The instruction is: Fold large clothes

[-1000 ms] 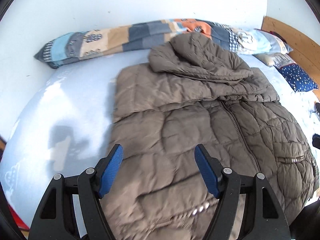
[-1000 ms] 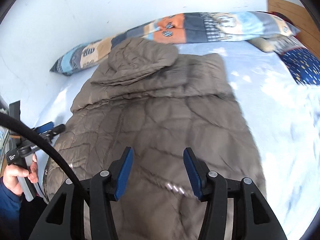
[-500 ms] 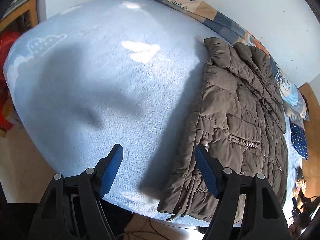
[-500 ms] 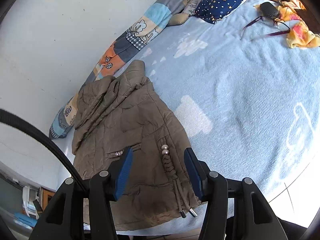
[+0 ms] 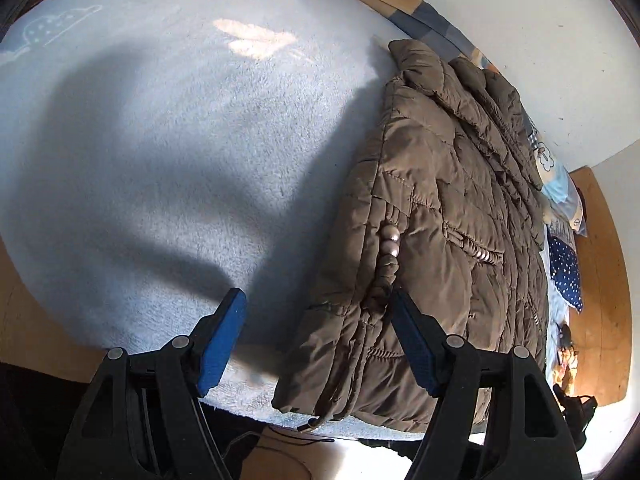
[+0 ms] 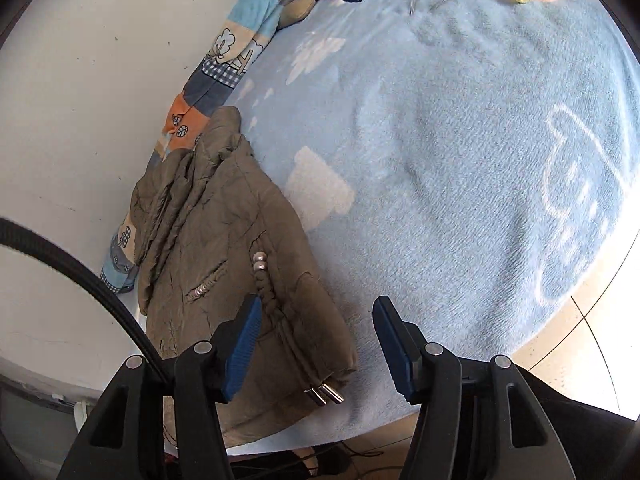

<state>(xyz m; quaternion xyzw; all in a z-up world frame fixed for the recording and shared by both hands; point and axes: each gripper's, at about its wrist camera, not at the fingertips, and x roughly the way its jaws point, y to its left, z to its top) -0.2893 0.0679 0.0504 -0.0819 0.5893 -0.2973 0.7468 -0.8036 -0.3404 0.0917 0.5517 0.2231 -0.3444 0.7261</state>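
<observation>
The brown quilted jacket lies folded on the blue bed; the left gripper jaws stand open, the right gripper jaws are opening, both gripping nothing.

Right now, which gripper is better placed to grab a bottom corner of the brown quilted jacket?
Neither: each suits its own corner. The left gripper frames the brown quilted jacket hem; the right gripper, jaws opening, frames the toggle corner.

No readable text, labels or numbers anywhere; the patchwork bolster pillow carries only tree and leaf pictures.
</observation>
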